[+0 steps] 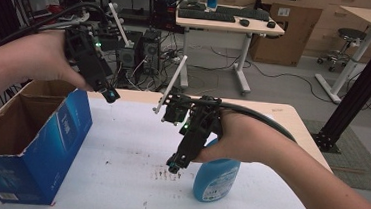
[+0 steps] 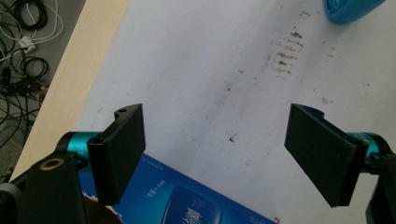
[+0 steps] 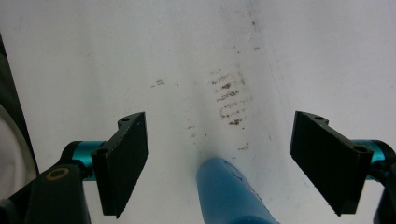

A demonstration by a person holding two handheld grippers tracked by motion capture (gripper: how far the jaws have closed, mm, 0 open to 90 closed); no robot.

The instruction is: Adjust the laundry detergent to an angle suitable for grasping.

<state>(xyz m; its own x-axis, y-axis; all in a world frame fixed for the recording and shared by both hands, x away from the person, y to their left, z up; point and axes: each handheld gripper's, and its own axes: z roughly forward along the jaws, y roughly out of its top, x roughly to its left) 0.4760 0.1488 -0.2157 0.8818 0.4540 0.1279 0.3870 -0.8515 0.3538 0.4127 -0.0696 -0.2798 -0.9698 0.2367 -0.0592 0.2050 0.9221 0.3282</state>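
A: Target is the blue plastic bottle [image 1: 216, 178], lying on its side on the white-covered desk [image 1: 117, 179], near the front right, under the right hand.

B: Right gripper [image 1: 173, 166] status?

A: Fingers [image 3: 123, 163] spread wide, nothing between the pads yet. In the right gripper view the bottle's narrow end pokes up from the bottom edge between them, no contact. Left gripper [image 1: 110, 96] also released, hovering over the far corner of the open blue cardboard box [image 1: 30, 137], holding nothing.

B: How does the bottle handle?

A: Judging by shape: smooth rigid plastic, rounded, so it likely rolls and slips if pinched off-centre. Walls probably give a little under a hard squeeze. Fill level can't be read from here, so weight is a guess; I'd assume light to moderate.

B: Grip point?

A: Across the narrower part near the neck, pads square on opposite sides. The wide belly looks too fat for the opening and too slippery. Not fragile, but don't crush it.

B: Counts?

A: One bottle, one box, two grippers. Brownish smudge marks [image 3: 229, 100] on the desk cover just beyond the bottle, one cluster plus scattered specks.
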